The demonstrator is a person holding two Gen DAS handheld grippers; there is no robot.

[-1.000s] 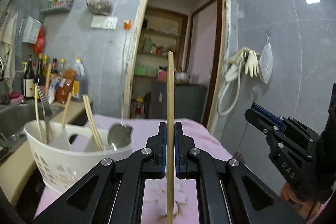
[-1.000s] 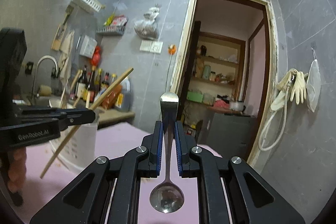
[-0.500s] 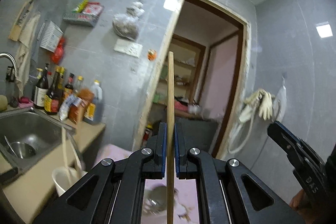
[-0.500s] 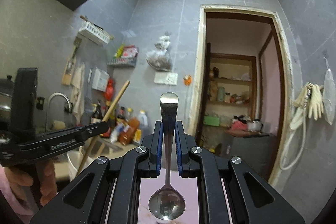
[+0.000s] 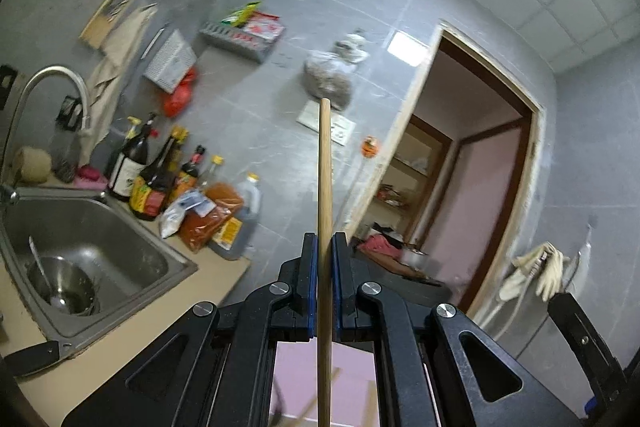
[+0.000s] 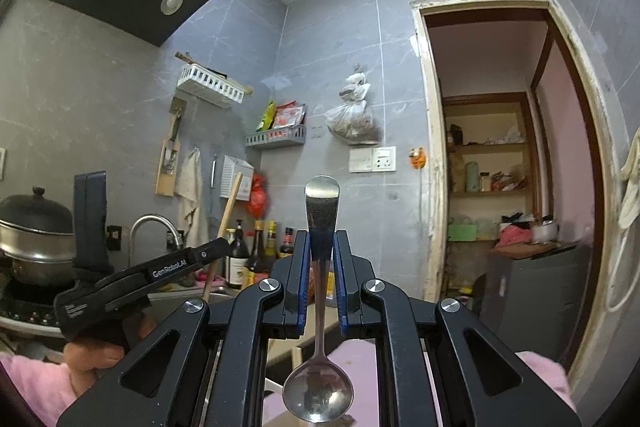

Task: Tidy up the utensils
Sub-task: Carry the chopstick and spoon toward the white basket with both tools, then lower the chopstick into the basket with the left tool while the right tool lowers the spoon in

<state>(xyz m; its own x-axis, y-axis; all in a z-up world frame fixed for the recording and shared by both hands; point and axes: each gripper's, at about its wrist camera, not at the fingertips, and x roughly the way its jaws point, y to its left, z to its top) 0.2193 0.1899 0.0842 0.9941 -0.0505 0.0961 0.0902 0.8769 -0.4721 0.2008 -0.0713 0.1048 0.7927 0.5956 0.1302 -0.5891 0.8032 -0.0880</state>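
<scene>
My left gripper (image 5: pixel 324 247) is shut on a wooden chopstick (image 5: pixel 325 187) that stands upright between the jaws, its tip high against the wall. My right gripper (image 6: pixel 322 247) is shut on the handle of a metal spoon (image 6: pixel 319 393), bowl hanging down near the camera, handle end pointing up. In the right wrist view the left gripper (image 6: pixel 204 259) shows at the left, held in a hand, with the chopstick (image 6: pixel 228 211) slanting up from it. The right gripper's body (image 5: pixel 580 339) shows at the right edge of the left wrist view. The white utensil basket is out of sight.
A steel sink (image 5: pixel 84 247) with a colander and a tap (image 5: pixel 52 83) lies at the left. Sauce bottles (image 5: pixel 156 179) stand on the counter behind it. A pot (image 6: pixel 32 231) sits on the stove. A pink cloth (image 5: pixel 352 379) lies below. An open doorway (image 6: pixel 504 167) is at the right.
Both grippers have risen and tilted upward with their utensils. The white basket and pink table top have dropped out of view; the sink, wall and ceiling now fill the frames.
</scene>
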